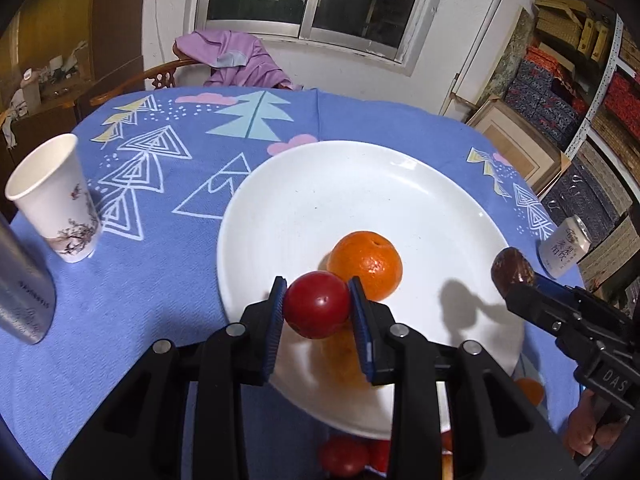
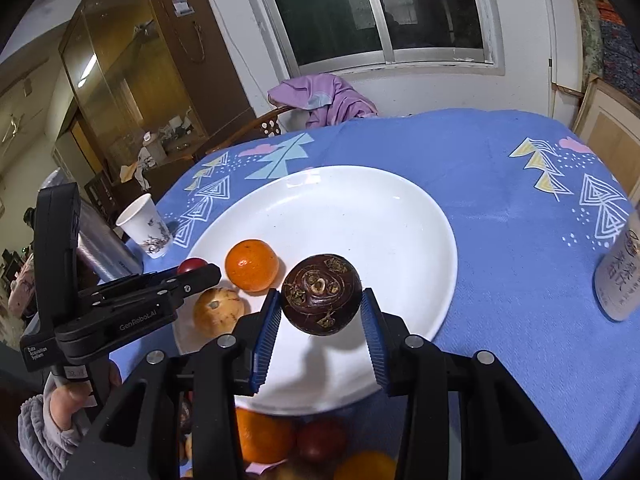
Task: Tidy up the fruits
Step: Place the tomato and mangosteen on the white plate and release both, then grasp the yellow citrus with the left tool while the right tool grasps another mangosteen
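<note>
Carrying fruit over the plate (image 1: 400,168): left gripper (image 1: 318,312) jaws grip a plum (image 1: 316,304), right gripper (image 2: 320,312) jaws grip a dark fruit (image 2: 320,294). Next, lower and let go.

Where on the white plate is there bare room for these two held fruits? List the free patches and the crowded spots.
Free: the plate's far half, from the orange to the far rim, and its right side near the can. Crowded: the near-left part, where the orange and a pale yellowish fruit lie under the left gripper with its red fruit.
</note>
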Action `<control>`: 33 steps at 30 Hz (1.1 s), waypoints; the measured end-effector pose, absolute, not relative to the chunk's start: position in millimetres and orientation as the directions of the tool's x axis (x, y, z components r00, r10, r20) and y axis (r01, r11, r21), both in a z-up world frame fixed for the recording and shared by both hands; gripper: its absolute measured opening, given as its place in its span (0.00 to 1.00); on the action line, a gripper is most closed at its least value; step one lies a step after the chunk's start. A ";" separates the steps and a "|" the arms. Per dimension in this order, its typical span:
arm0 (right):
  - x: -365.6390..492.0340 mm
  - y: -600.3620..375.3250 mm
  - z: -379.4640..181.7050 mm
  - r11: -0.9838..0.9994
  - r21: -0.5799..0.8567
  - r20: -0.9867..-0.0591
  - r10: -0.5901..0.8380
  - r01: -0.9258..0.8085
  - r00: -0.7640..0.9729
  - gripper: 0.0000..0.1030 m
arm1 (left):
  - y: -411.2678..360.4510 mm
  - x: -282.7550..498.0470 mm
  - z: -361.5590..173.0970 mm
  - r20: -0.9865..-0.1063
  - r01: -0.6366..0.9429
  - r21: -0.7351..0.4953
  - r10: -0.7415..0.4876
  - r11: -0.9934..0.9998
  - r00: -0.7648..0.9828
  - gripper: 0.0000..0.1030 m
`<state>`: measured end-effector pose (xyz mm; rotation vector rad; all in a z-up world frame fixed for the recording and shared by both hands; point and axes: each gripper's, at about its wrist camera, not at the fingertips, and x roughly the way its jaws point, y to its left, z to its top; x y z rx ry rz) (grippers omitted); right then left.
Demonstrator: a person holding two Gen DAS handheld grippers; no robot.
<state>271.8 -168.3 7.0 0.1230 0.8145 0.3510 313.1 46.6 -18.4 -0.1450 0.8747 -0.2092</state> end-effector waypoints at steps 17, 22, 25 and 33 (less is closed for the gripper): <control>213.7 -211.0 79.1 0.926 0.283 -0.557 0.371 -0.250 0.744 0.67 | 73.2 229.6 14.3 -0.675 0.088 -0.162 -0.175 0.983 0.717 0.87; 142.5 -235.5 78.2 0.937 0.240 -0.505 0.343 -0.252 0.792 0.78 | 76.6 156.6 3.2 -0.673 0.082 -0.109 -0.135 0.991 0.727 0.91; 116.1 -250.2 55.1 0.952 0.210 -0.520 0.302 -0.223 0.799 0.86 | 72.7 123.9 -9.0 -0.676 0.066 -0.051 -0.083 0.997 0.732 0.92; 122.0 -278.4 23.0 0.942 0.300 -0.598 0.310 -0.152 0.740 0.86 | 55.9 104.1 -17.2 -0.669 0.111 -0.003 -0.085 0.994 0.739 0.92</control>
